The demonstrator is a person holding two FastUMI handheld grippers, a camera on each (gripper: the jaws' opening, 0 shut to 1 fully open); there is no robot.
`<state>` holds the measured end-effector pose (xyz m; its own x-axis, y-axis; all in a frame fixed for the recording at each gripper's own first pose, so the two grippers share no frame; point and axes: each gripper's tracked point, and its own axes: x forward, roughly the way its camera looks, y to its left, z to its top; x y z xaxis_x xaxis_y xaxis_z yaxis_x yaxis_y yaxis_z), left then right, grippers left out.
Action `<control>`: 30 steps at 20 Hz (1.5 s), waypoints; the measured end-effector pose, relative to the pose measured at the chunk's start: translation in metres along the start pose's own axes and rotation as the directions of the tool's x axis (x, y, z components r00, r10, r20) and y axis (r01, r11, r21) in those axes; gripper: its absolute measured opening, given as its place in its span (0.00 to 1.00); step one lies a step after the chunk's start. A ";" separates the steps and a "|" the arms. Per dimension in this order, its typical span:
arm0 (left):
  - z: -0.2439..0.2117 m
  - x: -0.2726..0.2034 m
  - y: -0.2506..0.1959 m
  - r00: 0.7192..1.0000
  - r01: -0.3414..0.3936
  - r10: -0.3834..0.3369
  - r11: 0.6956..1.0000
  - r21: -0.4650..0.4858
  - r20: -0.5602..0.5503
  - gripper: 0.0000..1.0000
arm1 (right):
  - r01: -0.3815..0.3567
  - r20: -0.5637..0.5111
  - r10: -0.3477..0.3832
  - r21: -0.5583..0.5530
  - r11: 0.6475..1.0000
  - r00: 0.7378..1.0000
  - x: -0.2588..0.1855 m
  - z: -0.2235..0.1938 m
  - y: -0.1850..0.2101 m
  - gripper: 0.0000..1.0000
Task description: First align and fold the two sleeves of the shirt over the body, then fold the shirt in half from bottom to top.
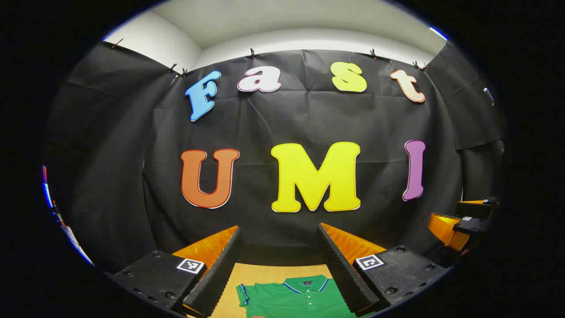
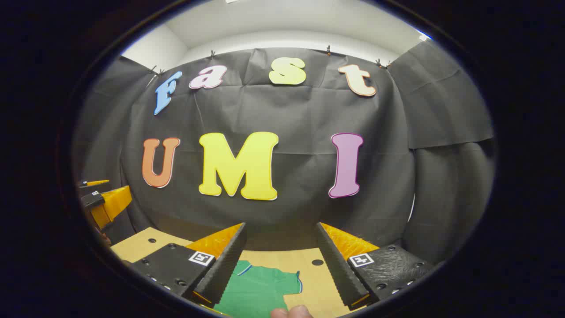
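Shirt: we see the green shirt [image 1: 295, 299] lying flat on the table [image 2: 137, 245], collar toward the wall.
Left hand-held gripper [image 1: 279, 265]: fingers spread, holding nothing.
Right hand-held gripper [image 2: 280, 260]: spread above a sleeve [image 2: 282, 282].

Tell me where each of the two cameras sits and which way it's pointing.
Left gripper view: rides on the left claw, held above the table, facing the booth's back wall; its open fingers frame the green polo shirt, collar and one sleeve; the right claw shows at the right edge.
Right gripper view: rides on the right claw, same heading; its open fingers frame a shirt sleeve; a fingertip shows at the bottom, the left claw at left.
Shared: wall, table, shirt, each other's claw.
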<state>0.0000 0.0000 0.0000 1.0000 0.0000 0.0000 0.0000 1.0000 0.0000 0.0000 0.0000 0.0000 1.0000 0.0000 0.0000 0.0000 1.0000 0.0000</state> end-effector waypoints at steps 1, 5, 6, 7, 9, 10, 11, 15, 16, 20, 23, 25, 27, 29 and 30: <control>-0.003 0.002 0.001 1.000 -0.006 0.006 1.000 -0.004 -0.006 1.00 | -0.004 -0.004 0.004 -0.004 1.000 1.000 0.001 -0.002 0.001 0.95; -0.009 0.006 0.006 0.999 -0.024 0.024 1.000 -0.002 -0.021 1.00 | -0.019 -0.012 0.019 -0.008 1.000 1.000 0.005 -0.007 0.004 0.95; -0.012 0.006 0.007 0.999 -0.028 0.028 1.000 0.002 -0.024 1.00 | -0.021 -0.013 0.021 -0.006 1.000 1.000 0.006 -0.007 0.003 0.97; -0.012 0.007 0.006 0.999 -0.028 0.028 1.000 0.003 -0.027 1.00 | -0.022 -0.015 0.022 -0.004 1.000 1.000 0.006 -0.009 0.002 0.95; -0.012 0.007 0.005 0.999 -0.029 0.029 1.000 0.004 -0.030 1.00 | -0.023 -0.019 0.023 -0.004 1.000 1.000 0.008 -0.011 0.001 0.96; -0.012 0.006 0.005 0.999 -0.028 0.028 1.000 0.006 -0.029 1.00 | -0.023 -0.018 0.023 -0.006 1.000 1.000 0.009 -0.011 -0.001 0.97; -0.010 0.005 0.004 0.999 -0.026 0.027 1.000 0.009 -0.023 1.00 | -0.020 -0.013 0.019 -0.010 1.000 1.000 0.009 -0.011 -0.003 0.95; -0.007 0.002 0.002 1.000 -0.021 0.021 1.000 0.019 -0.006 1.00 | -0.024 -0.019 0.024 -0.015 1.000 1.000 0.010 -0.016 -0.006 0.95; -0.007 0.002 0.001 1.000 -0.019 0.019 1.000 0.020 -0.005 1.00 | -0.028 -0.023 0.027 -0.017 0.999 0.999 0.011 -0.018 -0.007 0.95; -0.010 0.002 0.002 1.000 -0.016 0.016 0.999 0.036 -0.001 1.00 | -0.039 -0.073 0.036 -0.036 0.999 0.997 0.019 -0.046 -0.015 0.95; -0.023 0.002 0.000 0.999 -0.015 0.016 0.998 0.053 -0.029 1.00 | -0.050 -0.177 0.039 -0.060 0.997 0.983 0.029 -0.094 -0.029 0.95; -0.033 0.003 -0.003 0.999 -0.017 0.020 0.998 0.058 -0.049 1.00 | -0.071 -0.241 0.049 -0.083 0.994 0.969 0.039 -0.126 -0.036 0.95; -0.039 0.005 -0.007 0.997 -0.018 0.022 0.998 0.057 -0.069 1.00 | -0.091 -0.309 0.062 -0.081 0.993 0.949 0.054 -0.160 -0.045 0.95; -0.043 0.007 -0.012 0.996 -0.020 0.025 0.998 0.057 -0.081 1.00 | -0.095 -0.372 0.064 -0.065 0.993 0.926 0.074 -0.192 -0.055 0.95; -0.043 0.007 -0.015 0.996 -0.020 0.025 0.998 0.060 -0.085 1.00 | -0.097 -0.404 0.066 -0.057 0.994 0.912 0.087 -0.209 -0.059 0.95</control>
<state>0.0072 -0.0149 -0.0429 0.9961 0.0246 -0.0846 -0.0196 0.9980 0.0596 0.0869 -0.0588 -0.2090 0.9124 0.0656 -0.4040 -0.0969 0.9936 -0.0574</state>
